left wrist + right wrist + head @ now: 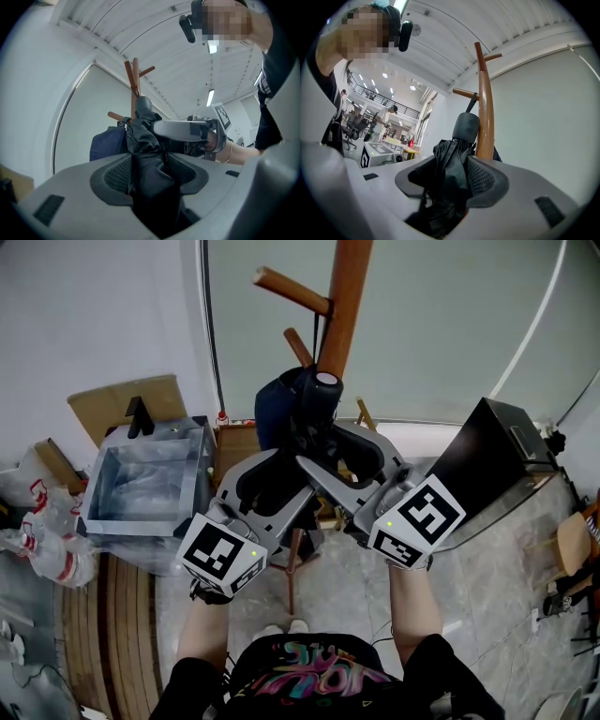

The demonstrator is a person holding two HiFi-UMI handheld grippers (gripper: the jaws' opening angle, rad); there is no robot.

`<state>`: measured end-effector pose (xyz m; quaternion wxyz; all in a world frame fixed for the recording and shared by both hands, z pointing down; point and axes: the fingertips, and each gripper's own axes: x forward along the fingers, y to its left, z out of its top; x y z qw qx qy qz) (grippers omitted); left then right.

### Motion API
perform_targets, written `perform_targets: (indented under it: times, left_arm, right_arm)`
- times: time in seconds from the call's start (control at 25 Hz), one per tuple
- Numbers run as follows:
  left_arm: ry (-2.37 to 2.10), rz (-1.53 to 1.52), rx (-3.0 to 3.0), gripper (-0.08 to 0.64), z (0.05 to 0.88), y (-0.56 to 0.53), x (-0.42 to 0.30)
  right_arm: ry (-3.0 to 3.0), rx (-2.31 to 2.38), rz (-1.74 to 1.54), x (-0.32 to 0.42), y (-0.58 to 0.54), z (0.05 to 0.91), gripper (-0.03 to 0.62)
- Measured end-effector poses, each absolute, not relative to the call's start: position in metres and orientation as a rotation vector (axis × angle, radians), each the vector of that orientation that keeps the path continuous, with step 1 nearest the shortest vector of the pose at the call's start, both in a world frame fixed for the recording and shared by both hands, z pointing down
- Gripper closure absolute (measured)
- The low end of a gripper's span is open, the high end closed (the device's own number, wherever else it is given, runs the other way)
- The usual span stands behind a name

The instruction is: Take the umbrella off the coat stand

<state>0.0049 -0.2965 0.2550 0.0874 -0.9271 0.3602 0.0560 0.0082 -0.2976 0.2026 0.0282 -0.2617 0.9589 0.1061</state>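
Note:
A folded black umbrella hangs against the wooden coat stand, its rounded handle cap uppermost. My left gripper comes in from the lower left and my right gripper from the lower right, and both close around the umbrella's body. In the left gripper view the black fabric fills the gap of the left gripper and touches both pads. In the right gripper view the umbrella sits bunched between the pads of the right gripper, beside the pole.
A navy bag hangs on the stand behind the umbrella. An open metal box and cardboard stand at the left, plastic bags further left. A black slanted box is at the right.

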Motion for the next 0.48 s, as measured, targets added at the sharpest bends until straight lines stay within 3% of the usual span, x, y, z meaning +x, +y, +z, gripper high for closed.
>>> perform_targets:
  times: [0.48]
  left_arm:
    - [1.073, 0.191, -2.707, 0.318, 0.229, -0.306, -0.001]
  right_arm:
    - [2.961, -0.821, 0.433, 0.001, -0.302, 0.176, 0.377]
